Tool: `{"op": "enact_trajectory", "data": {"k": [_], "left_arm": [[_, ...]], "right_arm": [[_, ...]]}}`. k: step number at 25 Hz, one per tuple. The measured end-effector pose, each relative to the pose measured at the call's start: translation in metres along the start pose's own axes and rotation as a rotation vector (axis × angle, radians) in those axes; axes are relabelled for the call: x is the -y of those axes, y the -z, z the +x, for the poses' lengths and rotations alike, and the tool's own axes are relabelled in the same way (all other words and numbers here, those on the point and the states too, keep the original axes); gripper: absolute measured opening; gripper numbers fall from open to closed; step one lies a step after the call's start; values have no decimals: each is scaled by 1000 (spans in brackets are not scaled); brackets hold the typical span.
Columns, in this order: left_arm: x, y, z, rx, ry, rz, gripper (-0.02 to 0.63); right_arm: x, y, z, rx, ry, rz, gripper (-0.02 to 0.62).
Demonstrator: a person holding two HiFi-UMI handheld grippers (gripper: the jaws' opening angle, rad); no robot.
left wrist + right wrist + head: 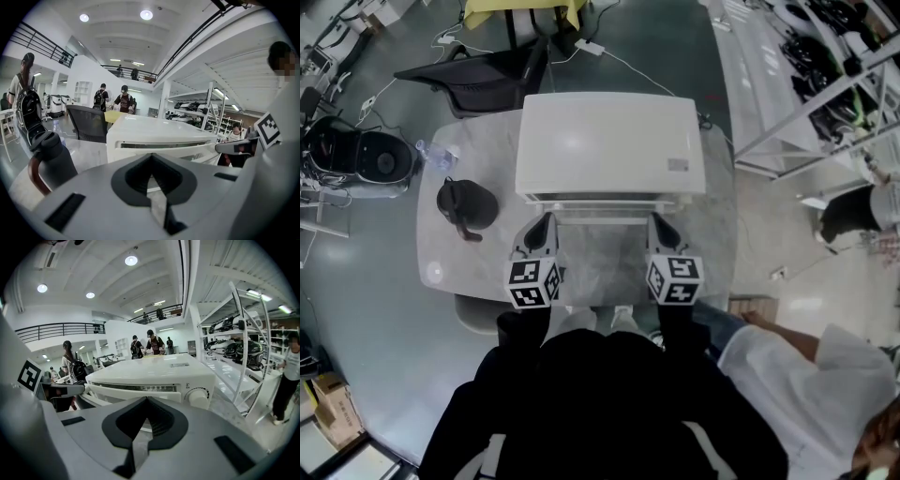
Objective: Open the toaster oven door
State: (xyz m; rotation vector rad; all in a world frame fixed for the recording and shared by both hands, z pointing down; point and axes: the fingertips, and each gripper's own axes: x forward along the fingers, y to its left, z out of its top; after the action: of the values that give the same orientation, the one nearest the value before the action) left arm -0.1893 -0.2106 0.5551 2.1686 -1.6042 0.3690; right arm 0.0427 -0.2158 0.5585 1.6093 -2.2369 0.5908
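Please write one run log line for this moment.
left tool: shut; right tool: shut; toaster oven door: both tools near it

The person wears a black top [600, 412]. The left gripper [547, 219] and right gripper [657, 221] are grey — each has a black-and-white cube [533, 283].

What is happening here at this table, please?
A person stands at the table, one gripper in each hand, both aimed at the front of the white toaster oven. The left gripper and the right gripper sit just before its door, jaws together, holding nothing. The door looks slightly ajar at its top, not swung down. A black jug stands aside, untouched.
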Motion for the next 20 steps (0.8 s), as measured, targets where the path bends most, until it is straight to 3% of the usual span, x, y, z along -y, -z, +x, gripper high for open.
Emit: {"op": "enact_trajectory", "data": {"k": [20], "left_arm": [[9, 26, -20, -39, -1, 5, 3]], "right_arm": [[-4, 25, -19, -51, -12, -10, 3]]}}
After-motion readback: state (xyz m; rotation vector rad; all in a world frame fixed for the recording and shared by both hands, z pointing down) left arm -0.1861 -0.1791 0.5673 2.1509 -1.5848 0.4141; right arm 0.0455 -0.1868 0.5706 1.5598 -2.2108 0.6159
